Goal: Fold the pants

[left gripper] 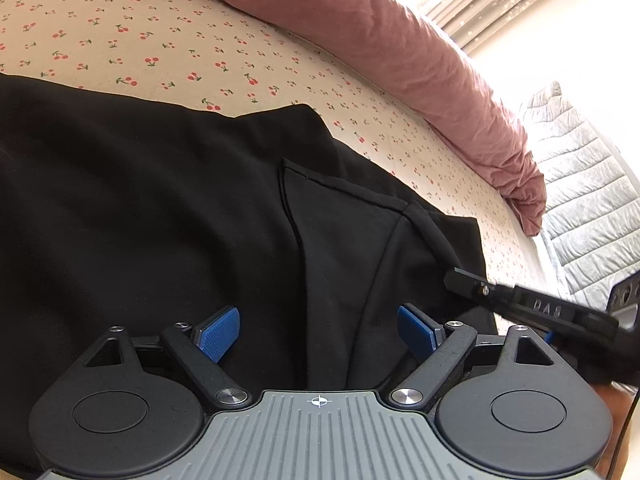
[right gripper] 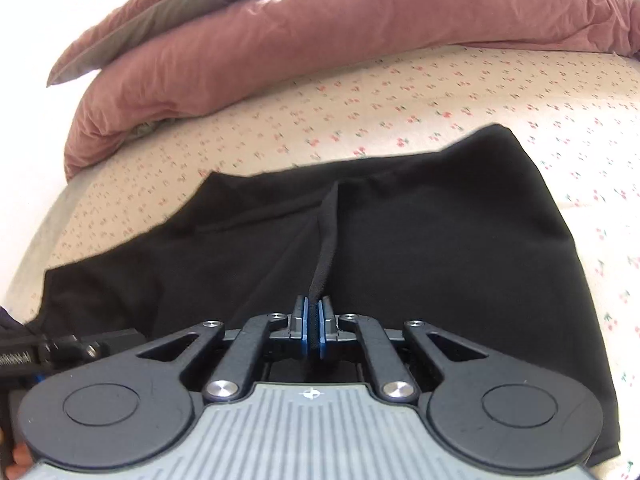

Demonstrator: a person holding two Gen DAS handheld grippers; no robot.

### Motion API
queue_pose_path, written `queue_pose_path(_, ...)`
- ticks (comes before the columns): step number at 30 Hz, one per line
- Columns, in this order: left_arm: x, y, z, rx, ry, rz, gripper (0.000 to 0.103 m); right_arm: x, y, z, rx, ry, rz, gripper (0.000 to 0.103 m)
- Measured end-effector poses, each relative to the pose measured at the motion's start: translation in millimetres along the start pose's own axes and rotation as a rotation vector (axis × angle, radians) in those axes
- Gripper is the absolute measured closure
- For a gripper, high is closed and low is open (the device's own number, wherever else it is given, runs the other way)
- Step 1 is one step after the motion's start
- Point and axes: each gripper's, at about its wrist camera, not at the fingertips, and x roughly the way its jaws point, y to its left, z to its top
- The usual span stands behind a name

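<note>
Black pants [left gripper: 160, 208] lie spread on a bed with a cherry-print sheet [left gripper: 168, 32]. My left gripper [left gripper: 318, 330] is open, its blue pads [left gripper: 218, 332] apart just above the black fabric, near a seam and a folded edge. My right gripper [right gripper: 314, 330] is shut on a raised ridge of the pants' fabric [right gripper: 326, 240], which runs up from the pads as a taut fold. The pants [right gripper: 420, 248] fill the middle of the right wrist view. The right gripper's finger also shows in the left wrist view [left gripper: 520, 304], at the right, pinching the fabric edge.
A pink duvet [left gripper: 400, 48] lies bunched along the far side of the bed, also in the right wrist view [right gripper: 320, 32]. A grey quilted cover [left gripper: 588, 184] hangs at the right by a bright window. The other gripper's body shows at the left edge [right gripper: 48, 348].
</note>
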Motion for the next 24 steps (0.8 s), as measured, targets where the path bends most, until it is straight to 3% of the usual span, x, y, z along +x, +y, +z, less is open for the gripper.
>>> queue_pose_path(5, -8, 9, 5, -0.008, -0.031, 0.018, 0.015, 59, 43, 29, -0.078, 0.061, -0.01, 0.103)
queue_pose_path(9, -16, 16, 7, -0.026, -0.051, 0.017, 0.015, 78, 65, 28, -0.086, 0.042, 0.075, 0.099)
queue_pose_path(10, -18, 18, 9, -0.04, -0.053, 0.009, 0.015, 73, 66, 27, -0.077, 0.006, 0.108, 0.087)
queue_pose_path(11, -20, 19, 10, -0.054, -0.056, 0.001, 0.015, 69, 66, 26, -0.073, -0.021, 0.136, 0.065)
queue_pose_path(13, -25, 22, 12, -0.067, -0.07, -0.011, 0.014, 54, 69, 24, -0.094, -0.076, 0.186, 0.047)
queue_pose_path(16, -28, 23, 15, -0.083, -0.08, -0.03, 0.014, 26, 76, 19, -0.223, -0.12, 0.089, 0.048)
queue_pose_path(19, -26, 21, 15, -0.087, -0.076, -0.043, 0.014, 8, 81, -2, -0.38, -0.041, -0.014, 0.048)
queue_pose_path(21, -21, 15, 14, -0.078, -0.066, -0.048, 0.014, -10, 84, -25, -0.477, -0.003, -0.008, 0.049)
queue_pose_path(24, -14, 5, 9, -0.046, -0.042, -0.05, 0.014, -38, 91, -69, -0.679, 0.045, 0.095, 0.051)
